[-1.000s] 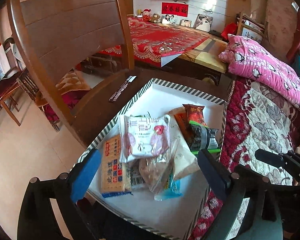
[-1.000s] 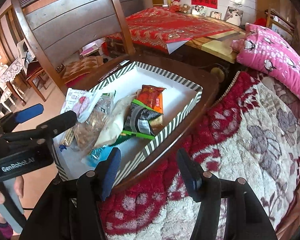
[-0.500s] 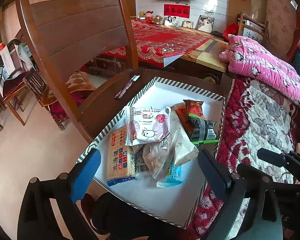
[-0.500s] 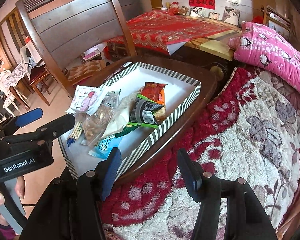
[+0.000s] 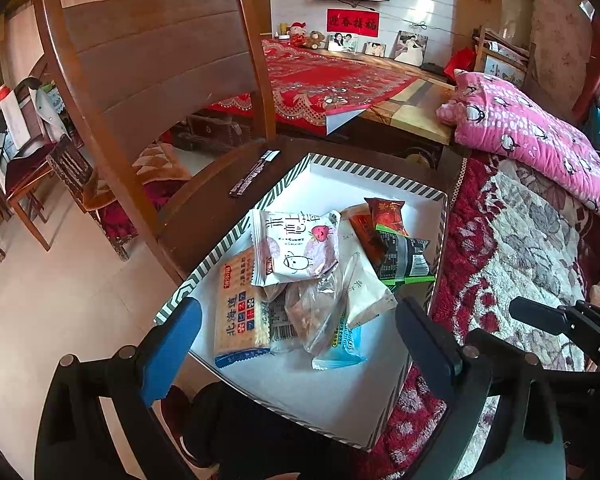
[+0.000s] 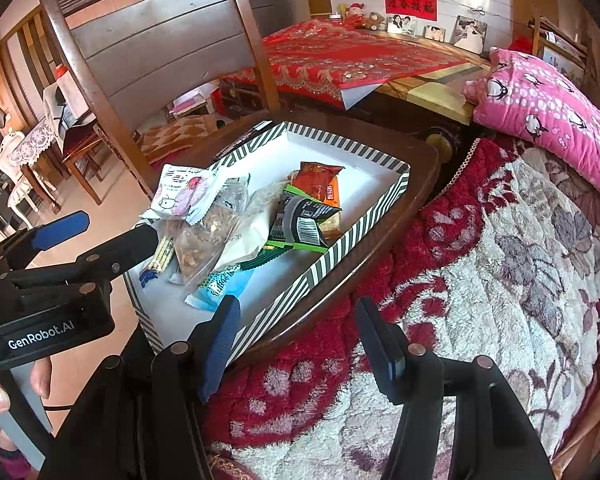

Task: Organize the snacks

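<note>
The striped box (image 5: 380, 178) is lying open-topped on a wooden chair seat (image 5: 216, 208), so its contents are standing reachable from above. The snack heap (image 5: 316, 276) is crowding the box's middle and left side, while bare white floor is showing at the far end and the near corner. The chair back (image 5: 152, 64) is rising tall behind the box on the left, blocking approach from there. On the right, the flowered blanket (image 6: 500, 272) is pressing against the seat edge, low and soft. A dark stick packet (image 5: 254, 174) is lying on the seat beside the box.
</note>
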Tool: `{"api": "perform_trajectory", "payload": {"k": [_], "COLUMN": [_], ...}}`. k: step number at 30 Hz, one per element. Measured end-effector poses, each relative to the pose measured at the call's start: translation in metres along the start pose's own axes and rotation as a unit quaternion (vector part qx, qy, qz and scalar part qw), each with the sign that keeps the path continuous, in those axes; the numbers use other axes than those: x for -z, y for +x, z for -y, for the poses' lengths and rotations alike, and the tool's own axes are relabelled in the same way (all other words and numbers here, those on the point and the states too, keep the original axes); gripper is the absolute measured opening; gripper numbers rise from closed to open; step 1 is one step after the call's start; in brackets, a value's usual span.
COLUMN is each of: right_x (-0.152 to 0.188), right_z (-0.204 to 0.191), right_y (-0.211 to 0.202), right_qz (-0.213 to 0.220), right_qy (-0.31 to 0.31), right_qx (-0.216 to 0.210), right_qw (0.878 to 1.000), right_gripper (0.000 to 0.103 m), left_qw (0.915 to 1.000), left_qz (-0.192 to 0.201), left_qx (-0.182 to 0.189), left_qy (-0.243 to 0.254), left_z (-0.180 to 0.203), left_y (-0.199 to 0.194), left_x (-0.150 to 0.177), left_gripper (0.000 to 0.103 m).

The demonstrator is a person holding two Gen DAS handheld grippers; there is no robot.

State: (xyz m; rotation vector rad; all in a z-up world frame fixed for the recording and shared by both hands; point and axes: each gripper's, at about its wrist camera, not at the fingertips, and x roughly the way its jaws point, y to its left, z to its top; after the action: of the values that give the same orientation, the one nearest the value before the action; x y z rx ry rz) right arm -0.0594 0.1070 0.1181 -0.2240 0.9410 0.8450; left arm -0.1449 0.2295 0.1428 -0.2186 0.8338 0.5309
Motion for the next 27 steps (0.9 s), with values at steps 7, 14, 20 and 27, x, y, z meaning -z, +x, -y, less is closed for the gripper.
{"api": "perform_trajectory", "payload": {"k": [7,14,20,27], "right_x": [-0.0015,-0.001,-0.0018,0.0004], "right_z": [0.0001,-0.0013,-0.0018,-0.0007], "right_y": [0.0009,0.0036,0.0044,0.0066], "right_qz": [0.0,-0.006,-0.007,-0.013], "right_qy": [0.0,-0.001,-0.003,-0.003], "right_qx": [-0.001,-0.003,-0.002,-0.002], "right_qw": [1.0,1.0,1.0,1.0], "right_gripper": [0.064,0.064,0.064,0.065], "left_qw": [1.0,1.0,1.0,1.0], "left_qz": [-0.003,-0.005,-0.006,-0.003], "left_qx": [0.002,0.002,0.006,0.006], "left_qy": [0.001,0.004,0.001,0.002], "left_z": [0.0004,0.0014,0.0015,0.0002], "left_y": [-0.0001,-0.0001,0.001,0.0042], "left_x": [0.0004,0.0007,-0.0002,-0.0023], "left_gripper": [0.097,0.097,0.097,0.097]}}
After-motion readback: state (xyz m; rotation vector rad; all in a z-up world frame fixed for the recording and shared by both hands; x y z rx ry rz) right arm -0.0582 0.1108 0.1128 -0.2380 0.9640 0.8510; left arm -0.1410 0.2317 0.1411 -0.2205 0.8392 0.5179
